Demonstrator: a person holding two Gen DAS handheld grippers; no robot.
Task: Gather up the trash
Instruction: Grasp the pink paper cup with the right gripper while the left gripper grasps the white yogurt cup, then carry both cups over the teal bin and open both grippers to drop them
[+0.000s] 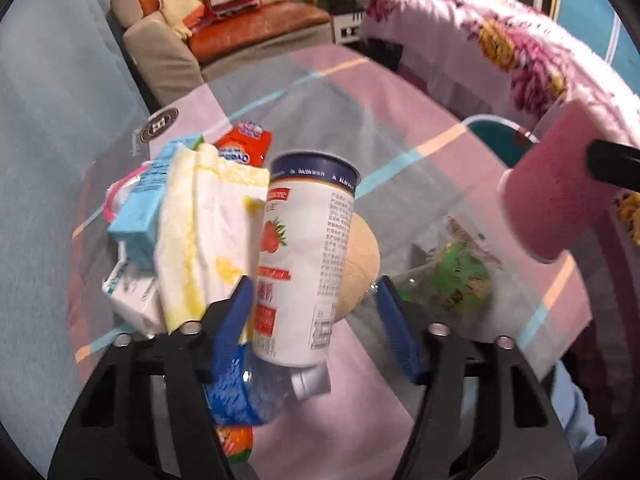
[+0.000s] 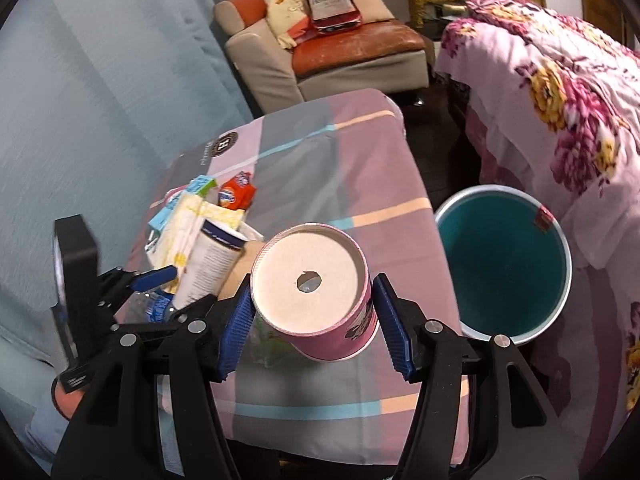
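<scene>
Living room setup here: a small table (image 2: 360,152) with a pink and grey plaid cloth, a tan and orange sofa (image 2: 332,56) behind it and a floral blanket (image 2: 560,92) off to the side. A teal bin (image 2: 504,268) sits on the floor right beside the table.

The right gripper (image 2: 314,316) is clamped on a pink paper cup (image 2: 320,292), blue pads pressed on both its sides, cup bottom facing the camera and held up over the table edge near the bin.

The left gripper (image 1: 316,308) has its jaws around a white strawberry yogurt cup (image 1: 304,256). The left pad touches it, but there's a gap on the other side, so not a real grip yet. The cup stands in the trash pile with a yellow-stained napkin (image 1: 200,232), a light blue carton (image 1: 144,208), an orange snack wrapper (image 1: 244,144) and a clear plastic bottle (image 1: 280,384).
</scene>
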